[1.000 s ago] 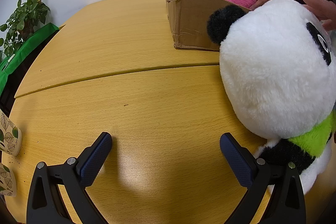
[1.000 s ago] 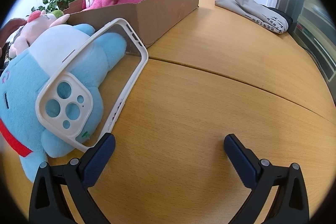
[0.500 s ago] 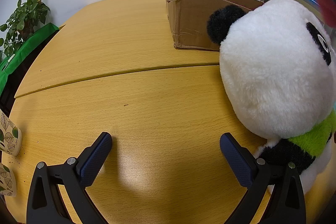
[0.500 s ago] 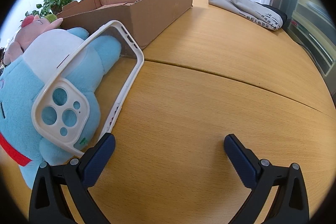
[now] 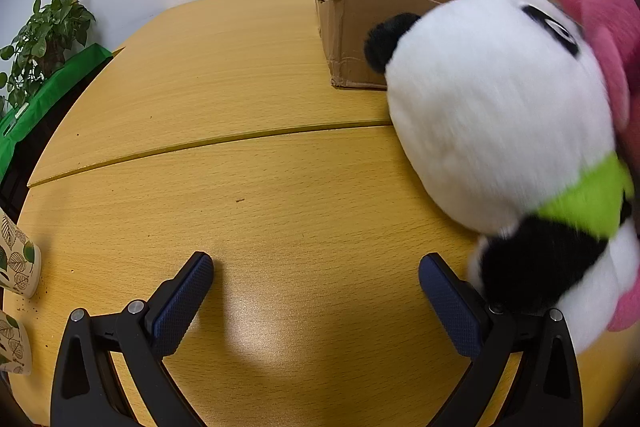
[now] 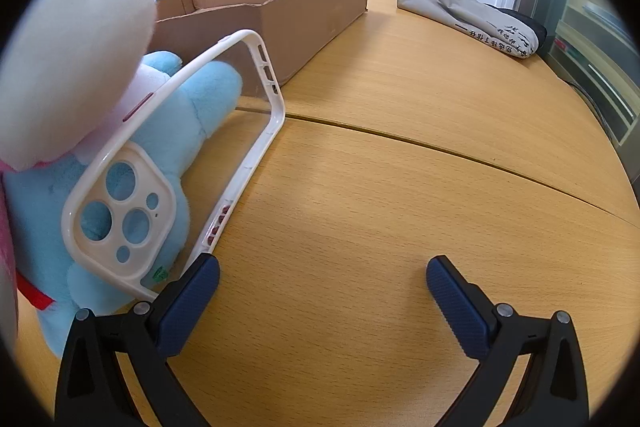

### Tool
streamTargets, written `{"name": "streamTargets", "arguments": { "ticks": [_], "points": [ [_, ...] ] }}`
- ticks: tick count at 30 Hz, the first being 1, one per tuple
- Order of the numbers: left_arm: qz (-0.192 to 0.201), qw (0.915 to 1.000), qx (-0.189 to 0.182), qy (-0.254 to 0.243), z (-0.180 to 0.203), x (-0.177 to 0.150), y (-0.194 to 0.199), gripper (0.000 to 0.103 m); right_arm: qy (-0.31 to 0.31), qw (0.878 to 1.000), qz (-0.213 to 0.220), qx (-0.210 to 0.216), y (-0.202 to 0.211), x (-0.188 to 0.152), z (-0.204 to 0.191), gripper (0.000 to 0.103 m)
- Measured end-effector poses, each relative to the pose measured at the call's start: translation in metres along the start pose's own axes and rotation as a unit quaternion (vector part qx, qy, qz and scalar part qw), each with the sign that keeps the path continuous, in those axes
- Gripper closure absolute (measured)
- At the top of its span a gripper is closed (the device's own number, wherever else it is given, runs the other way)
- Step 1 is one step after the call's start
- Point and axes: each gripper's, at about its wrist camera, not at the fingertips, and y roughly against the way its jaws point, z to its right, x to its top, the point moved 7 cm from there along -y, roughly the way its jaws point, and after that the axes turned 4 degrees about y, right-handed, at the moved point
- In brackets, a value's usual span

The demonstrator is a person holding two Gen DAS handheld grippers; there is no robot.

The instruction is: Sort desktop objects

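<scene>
1. While both pairs of tongs hang released over bare wood, the sorting looks to be at its very start: the left tongs (image 5: 316,291) and the right tongs (image 6: 322,293) each hold nothing.
2. The things to sort lie on the surface (image 5: 240,155) in front of a cardboard box (image 6: 288,15), whose visible inside shows nothing in it. A panda plush (image 5: 496,115) lies just beside the left tongs' right finger, its head against the box's near corner. A blue plush (image 6: 200,99) lies at the left of the right view, with a white phone case (image 6: 168,163) leaning on it, the case's lower corner close to the left finger of the right tongs.
3. I judge the next move to be a first grasp. For the right tongs the phone case is nearest; they would need to shift left and close across its thin rim, which could slip or tip off the plush.
4. Compared with a second ago, the pink plush (image 5: 600,27) is out of the box and now presses in, blurred, at the panda's right side; its pale, pink-edged part also fills the upper left of the right view. The bare hands seen then are gone, and the panda has tilted and blurred, so it appears to have been nudged.
</scene>
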Motion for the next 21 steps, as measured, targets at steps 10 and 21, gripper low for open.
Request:
{"name": "streamTargets", "arguments": {
  "ticks": [10, 21],
  "points": [
    [0.000, 1.0000, 0.000, 0.000, 0.0009, 0.0009, 0.0003, 0.000, 0.000, 1.000, 0.000, 0.000, 0.0000, 0.0003, -0.0001, 0.000],
    [0.000, 1.0000, 0.000, 0.000, 0.0010, 0.0014, -0.0001, 0.000, 0.000, 1.000, 0.000, 0.000, -0.0002, 0.0006, 0.0001, 0.000]
  ]
}}
